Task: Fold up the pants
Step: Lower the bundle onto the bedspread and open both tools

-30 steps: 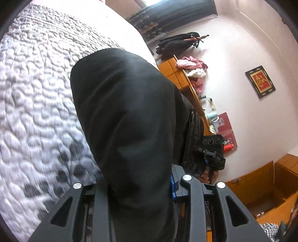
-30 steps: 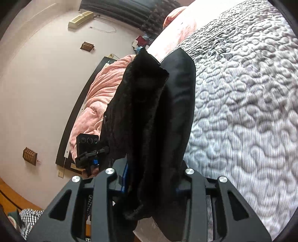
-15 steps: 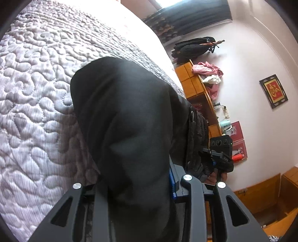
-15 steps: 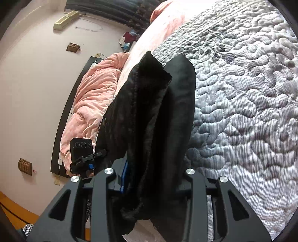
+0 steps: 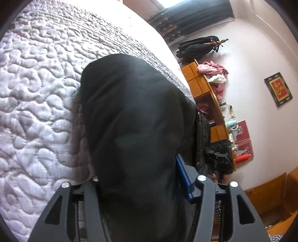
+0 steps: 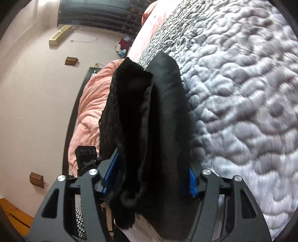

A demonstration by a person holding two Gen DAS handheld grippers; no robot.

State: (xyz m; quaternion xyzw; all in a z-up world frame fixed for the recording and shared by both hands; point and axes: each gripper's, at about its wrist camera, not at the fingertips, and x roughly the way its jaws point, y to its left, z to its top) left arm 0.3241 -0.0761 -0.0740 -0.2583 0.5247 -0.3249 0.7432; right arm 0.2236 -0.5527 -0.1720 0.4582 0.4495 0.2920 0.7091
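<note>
Bed with quilted grey bedspread [image 5: 41, 78], pink blanket [image 6: 89, 104] by dark headboard [image 6: 71, 119], pale pink walls, orange wooden shelf unit [image 5: 204, 87] piled with clothes, framed red picture [image 5: 278, 89], dark curtains [image 5: 195, 13], wooden floor [image 6: 16, 217].

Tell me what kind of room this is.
A bedroom, most likely: a bed with a quilted bedspread, a pink comforter beside it, and wooden shelves piled with clothes along the wall.
</note>
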